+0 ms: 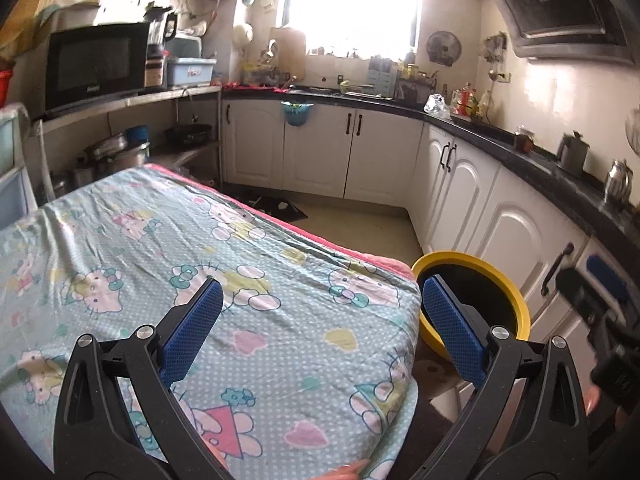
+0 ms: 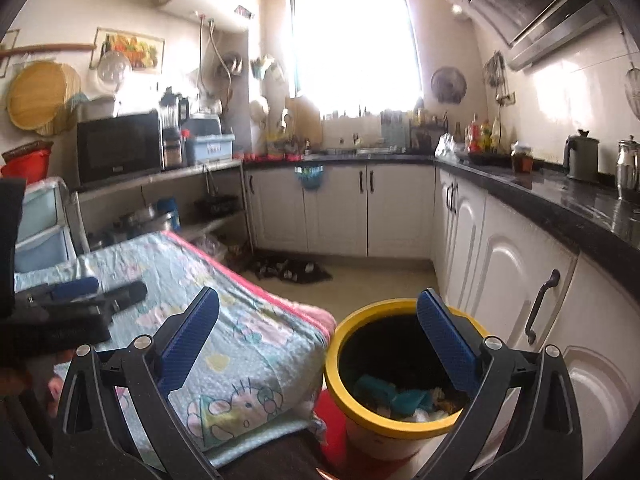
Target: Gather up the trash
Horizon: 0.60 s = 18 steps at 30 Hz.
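Now, taking the bin (image 2: 404,428) as the landmark: left of it, over the patterned tablecloth (image 1: 248,264), the left gripper (image 1: 320,312) hangs with jaws wide and empty. Above the bin's yellow rim the right gripper (image 2: 318,336) is likewise spread, holding nothing. Trash (image 2: 400,400) already lies inside. No loose trash shows on the cloth, so scan before closing either gripper.

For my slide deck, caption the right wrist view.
Open right gripper above yellow-rimmed bin holding trash, beside cloth-covered table.
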Each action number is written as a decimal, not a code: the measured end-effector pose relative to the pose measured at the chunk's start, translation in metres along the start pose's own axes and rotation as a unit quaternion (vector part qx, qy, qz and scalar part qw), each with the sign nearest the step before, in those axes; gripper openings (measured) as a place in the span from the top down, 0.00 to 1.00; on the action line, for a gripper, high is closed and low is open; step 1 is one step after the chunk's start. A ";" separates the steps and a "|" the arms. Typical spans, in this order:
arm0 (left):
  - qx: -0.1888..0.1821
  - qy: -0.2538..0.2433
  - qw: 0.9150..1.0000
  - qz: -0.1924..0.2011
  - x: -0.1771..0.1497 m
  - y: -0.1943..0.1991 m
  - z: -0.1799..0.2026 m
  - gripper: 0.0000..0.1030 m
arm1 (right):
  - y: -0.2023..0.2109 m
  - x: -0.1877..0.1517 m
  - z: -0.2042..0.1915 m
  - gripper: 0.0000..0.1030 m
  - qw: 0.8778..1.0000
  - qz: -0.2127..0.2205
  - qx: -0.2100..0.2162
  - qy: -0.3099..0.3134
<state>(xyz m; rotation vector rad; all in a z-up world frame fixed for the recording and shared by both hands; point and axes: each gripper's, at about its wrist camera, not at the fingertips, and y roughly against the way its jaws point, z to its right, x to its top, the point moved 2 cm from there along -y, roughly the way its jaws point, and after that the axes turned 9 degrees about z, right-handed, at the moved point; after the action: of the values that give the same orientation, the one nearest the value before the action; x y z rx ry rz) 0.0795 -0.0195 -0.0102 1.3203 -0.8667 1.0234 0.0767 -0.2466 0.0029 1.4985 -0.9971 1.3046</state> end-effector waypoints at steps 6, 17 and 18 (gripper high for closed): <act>0.006 -0.016 1.000 0.020 -0.015 0.015 0.006 0.10 | 0.021 -0.014 -0.005 0.06 0.999 0.037 -0.012 0.028; -0.016 -0.012 0.999 0.048 -0.033 0.032 0.012 0.10 | 0.040 -0.037 0.001 0.06 0.997 0.061 -0.046 0.031; -0.015 -0.011 0.999 0.047 -0.033 0.032 0.013 0.10 | 0.040 -0.039 0.000 0.06 0.997 0.058 -0.045 0.031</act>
<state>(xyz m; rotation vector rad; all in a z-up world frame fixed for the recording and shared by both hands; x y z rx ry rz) 0.0389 -0.0365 -0.0295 1.2769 -0.9648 1.0673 0.0343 -0.2572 -0.0311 1.3422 -1.1022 1.3608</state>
